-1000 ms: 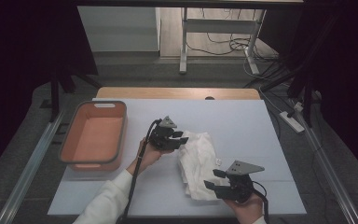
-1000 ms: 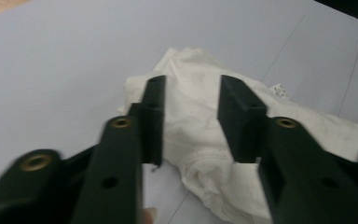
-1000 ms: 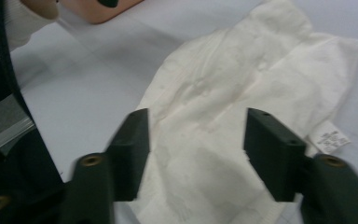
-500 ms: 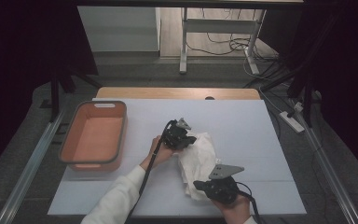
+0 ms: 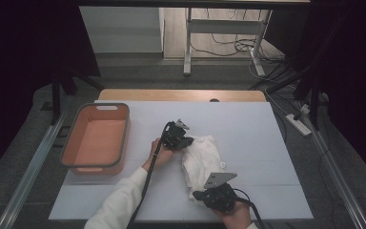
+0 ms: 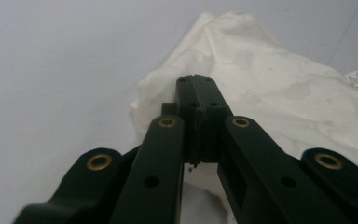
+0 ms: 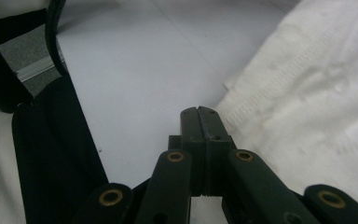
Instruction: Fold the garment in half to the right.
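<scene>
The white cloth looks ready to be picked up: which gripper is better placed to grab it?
Probably the left gripper: its shut jaws sit over the white cloth. The right gripper sits beside the cloth's edge, over bare table.

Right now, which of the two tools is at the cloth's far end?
The left tool, by the white cloth's far end near the orange bin; the right tool is at its near end.

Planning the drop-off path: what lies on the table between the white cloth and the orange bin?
In the high view, the left gripper and its hand sit at the white cloth's left edge; from there to the orange bin is bare table.
</scene>
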Demonstrator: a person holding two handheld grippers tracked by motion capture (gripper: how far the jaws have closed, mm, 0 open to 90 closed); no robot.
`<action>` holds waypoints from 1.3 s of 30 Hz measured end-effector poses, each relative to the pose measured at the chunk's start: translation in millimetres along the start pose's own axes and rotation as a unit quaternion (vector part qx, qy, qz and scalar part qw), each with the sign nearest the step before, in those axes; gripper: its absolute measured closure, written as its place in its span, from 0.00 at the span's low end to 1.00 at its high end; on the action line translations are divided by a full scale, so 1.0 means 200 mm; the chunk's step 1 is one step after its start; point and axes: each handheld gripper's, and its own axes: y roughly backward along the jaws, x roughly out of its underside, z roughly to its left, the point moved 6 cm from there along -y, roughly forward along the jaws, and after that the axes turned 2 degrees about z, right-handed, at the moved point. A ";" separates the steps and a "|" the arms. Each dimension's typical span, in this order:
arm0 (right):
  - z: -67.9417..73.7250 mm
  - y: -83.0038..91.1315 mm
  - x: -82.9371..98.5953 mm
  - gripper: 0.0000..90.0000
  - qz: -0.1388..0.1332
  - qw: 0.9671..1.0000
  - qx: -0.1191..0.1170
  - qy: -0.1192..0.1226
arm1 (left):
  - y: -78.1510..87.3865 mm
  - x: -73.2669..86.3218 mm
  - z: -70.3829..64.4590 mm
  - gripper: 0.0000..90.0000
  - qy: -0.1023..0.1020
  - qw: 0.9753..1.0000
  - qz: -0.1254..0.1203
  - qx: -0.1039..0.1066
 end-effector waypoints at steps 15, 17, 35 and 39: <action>-0.07 0.00 0.06 1.00 0.016 1.000 0.005 -0.018 | -0.05 0.04 0.05 0.99 0.018 1.000 0.009 0.005; -0.07 0.00 0.06 1.00 0.015 1.000 0.003 -0.021 | -0.05 0.04 0.06 0.99 0.018 1.000 0.009 0.006; -0.11 0.13 0.08 1.00 -0.018 0.999 0.014 -0.034 | 0.19 0.08 -0.25 0.99 -0.048 0.996 0.010 0.081; -0.16 0.15 0.10 1.00 -0.012 0.998 0.032 -0.047 | 0.17 0.12 -0.28 0.99 -0.057 0.995 0.023 0.085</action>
